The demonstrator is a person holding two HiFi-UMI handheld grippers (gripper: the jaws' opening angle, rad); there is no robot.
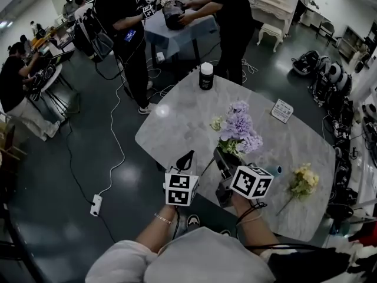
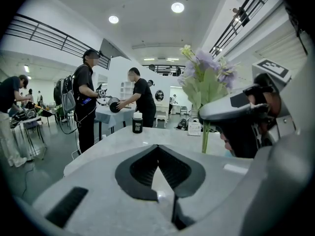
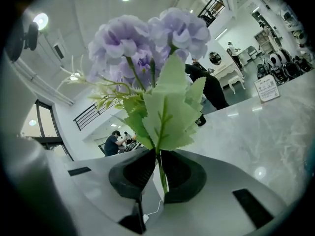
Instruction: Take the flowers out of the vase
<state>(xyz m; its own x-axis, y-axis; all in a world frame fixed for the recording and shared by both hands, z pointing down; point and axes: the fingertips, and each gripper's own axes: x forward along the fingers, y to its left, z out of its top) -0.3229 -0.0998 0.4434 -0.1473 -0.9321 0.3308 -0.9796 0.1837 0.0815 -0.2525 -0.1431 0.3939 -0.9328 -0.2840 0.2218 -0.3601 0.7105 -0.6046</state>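
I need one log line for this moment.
left gripper: shut, empty | right gripper: shut on purple flowers | yellow flower: on table

Bare tabletop [image 1: 177, 122] left of purple flowers [image 1: 240, 128]

Marble table [image 1: 177, 122]: bottle [image 1: 206, 76], card [image 1: 282, 111], yellow flowers [image 1: 303, 181]

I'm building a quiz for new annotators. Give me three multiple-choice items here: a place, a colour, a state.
1. Where is the yellow bunch?
A. lying on the table, right side
B. on a chair
C. on the floor

2. What colour are the flowers in the right gripper?
A. red
B. purple
C. white

3. How is the left gripper?
A. shut, empty
B. shut on a stem
C. wide open

Answers: 1 A, it lies flat on the marble top; 2 B, lilac heads stand above green leaves; 3 A, its jaws meet with nothing between.
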